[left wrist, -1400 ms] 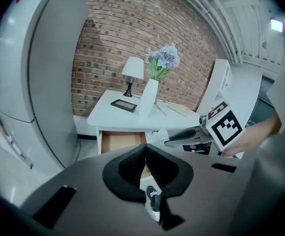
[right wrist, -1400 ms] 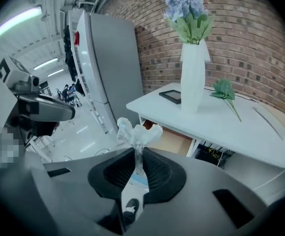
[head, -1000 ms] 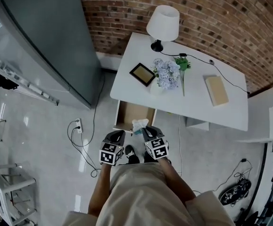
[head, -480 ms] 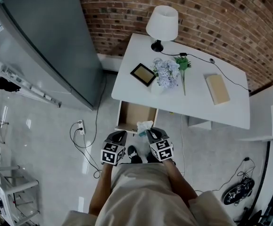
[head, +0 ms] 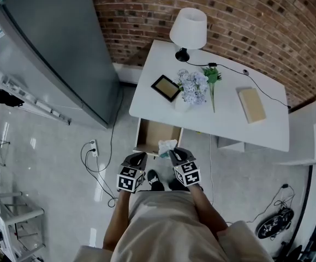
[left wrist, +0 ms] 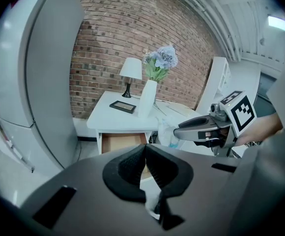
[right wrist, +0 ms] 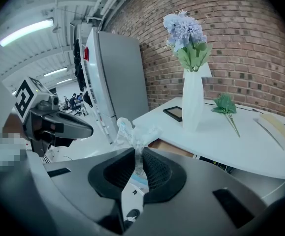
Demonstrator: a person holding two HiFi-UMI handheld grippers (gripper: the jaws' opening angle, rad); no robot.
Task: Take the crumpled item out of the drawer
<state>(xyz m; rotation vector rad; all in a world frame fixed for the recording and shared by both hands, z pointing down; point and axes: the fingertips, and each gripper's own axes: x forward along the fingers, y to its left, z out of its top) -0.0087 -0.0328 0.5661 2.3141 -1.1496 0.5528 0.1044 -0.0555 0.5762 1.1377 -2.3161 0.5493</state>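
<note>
Below the near edge of the white desk, in the head view, the drawer stands pulled out toward the person. The crumpled item, a pale wad of thin plastic, sits at the drawer's front right corner, at the tips of the right gripper. It looks clear of the drawer's floor. The left gripper hangs just beside it on the left, apart from it, facing the drawer's front edge.

From the left gripper view, the left gripper has its jaws pressed together on nothing. The right gripper reaches in from the right, and the crumpled item bunches at its tip, in front of the open drawer.

From the right gripper view, the right gripper is clenched on a thin neck of the crumpled item. The bulk of the wad stands up and forward past the pads. The drawer lies beyond and slightly right, and the left gripper is off to the left. I judge that the next move is the right hand's: draw back, away from the drawer's front edge.
</note>
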